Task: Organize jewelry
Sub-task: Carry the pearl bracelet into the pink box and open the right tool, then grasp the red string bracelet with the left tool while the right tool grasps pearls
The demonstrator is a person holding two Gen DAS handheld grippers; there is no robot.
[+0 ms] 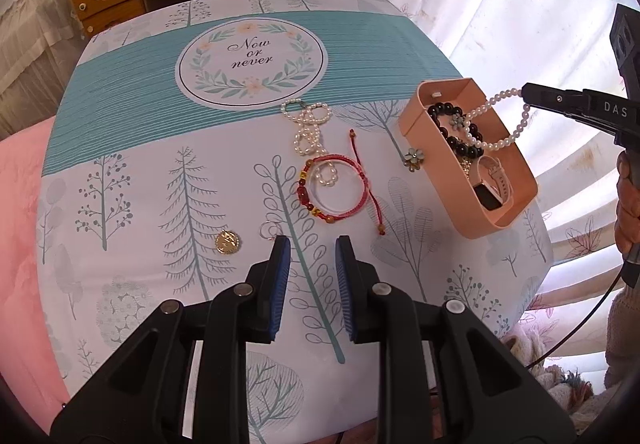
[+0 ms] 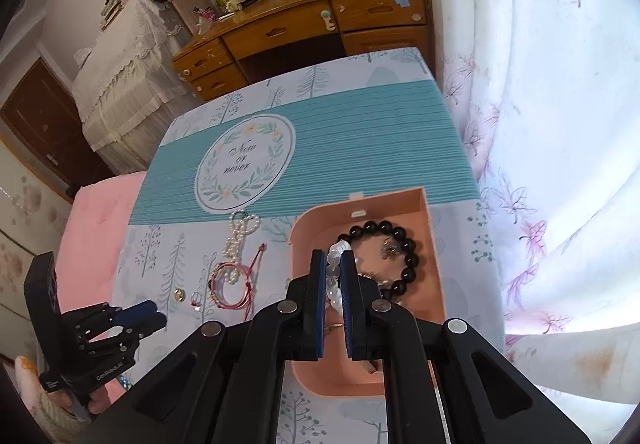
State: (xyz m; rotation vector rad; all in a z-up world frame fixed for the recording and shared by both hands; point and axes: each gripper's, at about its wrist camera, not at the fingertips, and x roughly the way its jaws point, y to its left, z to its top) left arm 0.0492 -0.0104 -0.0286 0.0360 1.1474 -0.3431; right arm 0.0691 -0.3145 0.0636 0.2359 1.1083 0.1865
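Tree-print tablecloth [image 1: 132, 180] holds pearl necklace [image 1: 306, 132], red cord bracelet [image 1: 334, 188], pendant [image 1: 228, 242]; my right gripper [image 2: 333, 264] clamps pearl bracelet [image 1: 496, 120] over pink box [image 1: 432, 172]; left gripper [image 1: 310, 256] gapes, empty.

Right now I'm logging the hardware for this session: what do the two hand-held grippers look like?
Both are black plastic. The left hand-held gripper has flat fingers faced with blue ribbed pads and silver round pivot pins. The right hand-held gripper matches; from the side it shows white "DAS" lettering and a thin black cable trailing from its handle.
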